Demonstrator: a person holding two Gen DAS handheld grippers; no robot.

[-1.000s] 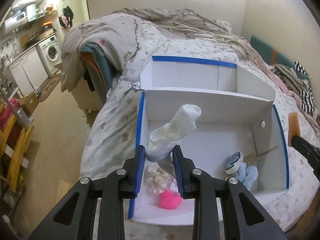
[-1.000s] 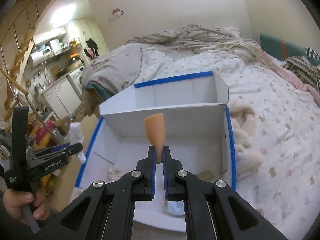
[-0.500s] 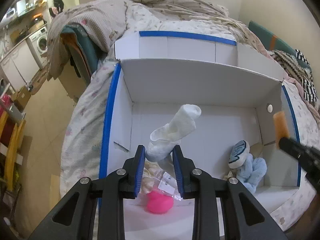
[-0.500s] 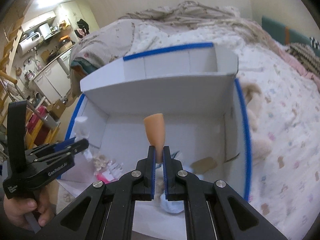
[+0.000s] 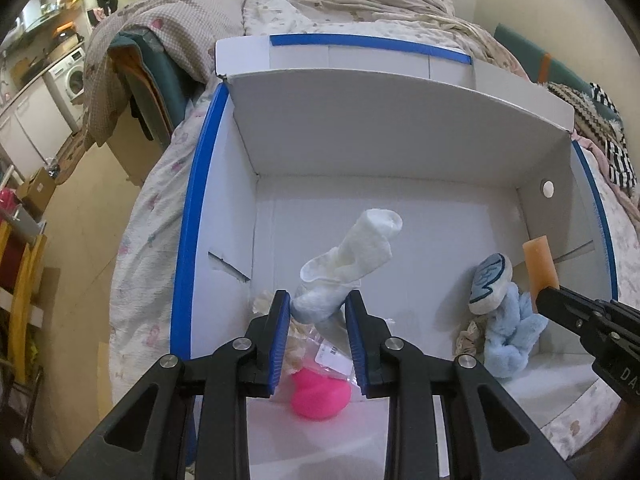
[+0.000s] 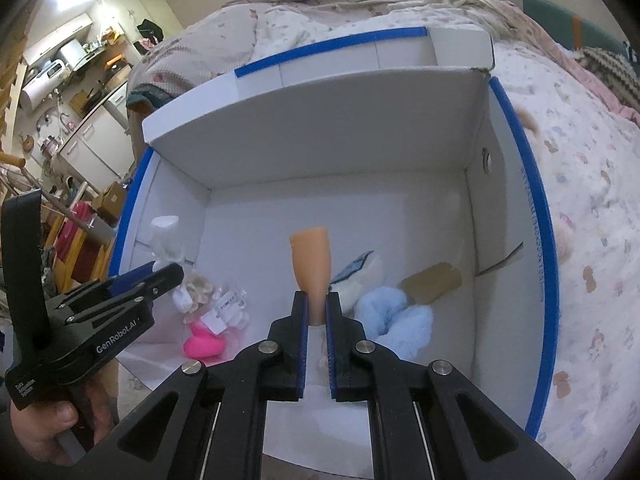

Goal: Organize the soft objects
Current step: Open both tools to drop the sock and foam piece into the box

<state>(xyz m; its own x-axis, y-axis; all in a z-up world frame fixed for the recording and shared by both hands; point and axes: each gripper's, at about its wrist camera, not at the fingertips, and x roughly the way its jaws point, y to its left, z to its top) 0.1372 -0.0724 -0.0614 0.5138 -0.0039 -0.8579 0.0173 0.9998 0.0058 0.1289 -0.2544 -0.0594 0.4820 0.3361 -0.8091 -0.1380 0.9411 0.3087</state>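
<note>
One sock (image 5: 344, 264) between tool (image 5: 318, 308) pads

light: even indoor, moderately bright
source: ceiling glow far left over the kitchen (image 6: 60, 68), blown out
shadows: soft, inside the white box (image 5: 400, 152)
distortion: strong fisheye, box edges bow, black vignette corners
focus: centre sharp, rims soft

We are in a small home. We see a rumpled floral-quilted bed (image 5: 360, 12). Beyond stands a white front-loading washing machine (image 5: 74, 76).
</note>
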